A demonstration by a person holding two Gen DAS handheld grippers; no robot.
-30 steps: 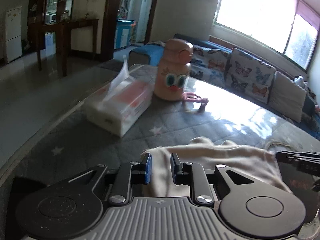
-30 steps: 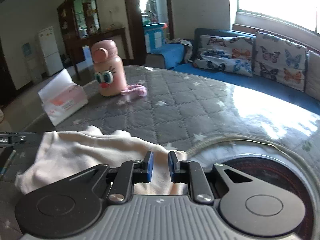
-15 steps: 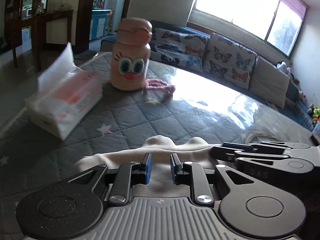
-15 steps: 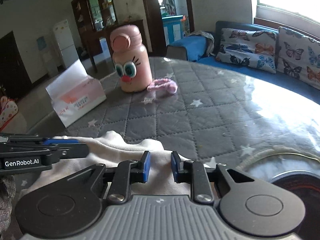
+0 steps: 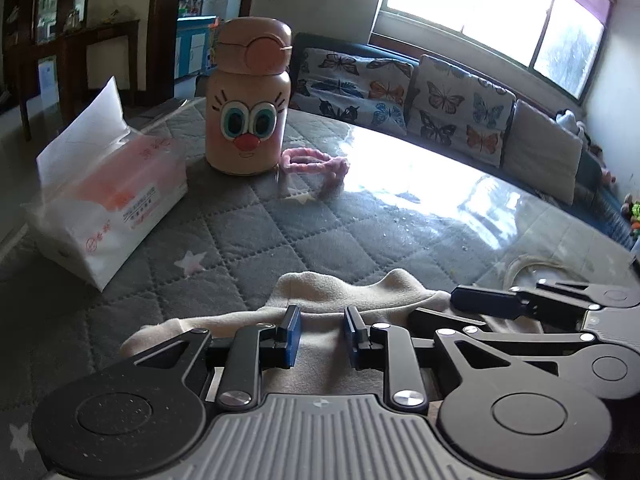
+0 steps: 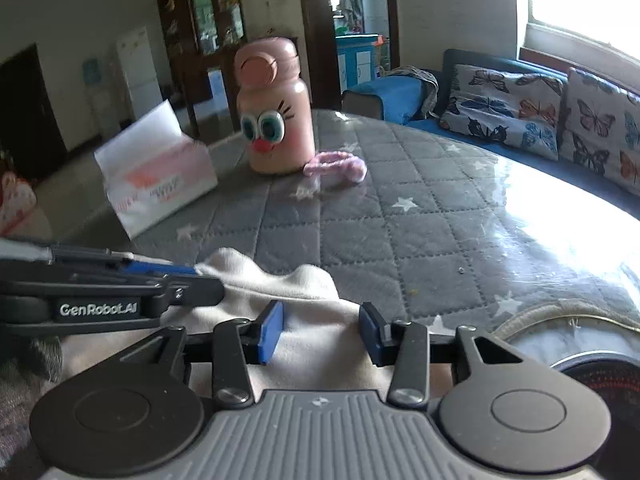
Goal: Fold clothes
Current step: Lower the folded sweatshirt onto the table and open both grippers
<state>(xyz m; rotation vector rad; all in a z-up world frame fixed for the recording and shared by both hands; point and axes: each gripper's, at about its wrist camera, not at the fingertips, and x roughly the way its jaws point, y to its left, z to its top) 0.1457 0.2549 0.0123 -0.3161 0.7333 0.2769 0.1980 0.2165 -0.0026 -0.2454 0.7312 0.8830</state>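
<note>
A cream cloth garment [image 5: 320, 300] lies bunched on the grey quilted table, right under both grippers; it also shows in the right wrist view [image 6: 304, 320]. My left gripper [image 5: 320, 334] sits over the cloth, its jaws slightly apart with cloth between the blue pads. My right gripper [image 6: 320, 330] is open wide above the cloth with nothing gripped. The right gripper shows at the right of the left wrist view [image 5: 520, 308]. The left gripper shows at the left of the right wrist view [image 6: 120, 292].
A pink cartoon-face bottle [image 5: 248, 100] stands at the back, with a pink hair tie [image 5: 316, 160] beside it. A tissue box [image 5: 108, 200] lies at the left. A round cooker plate [image 6: 580, 352] sits at the right. A sofa with butterfly cushions [image 5: 440, 100] stands behind.
Both grippers moved forward and together over the cloth. The right gripper's jaws opened wide and let the cloth go. The left jaws parted slightly.
</note>
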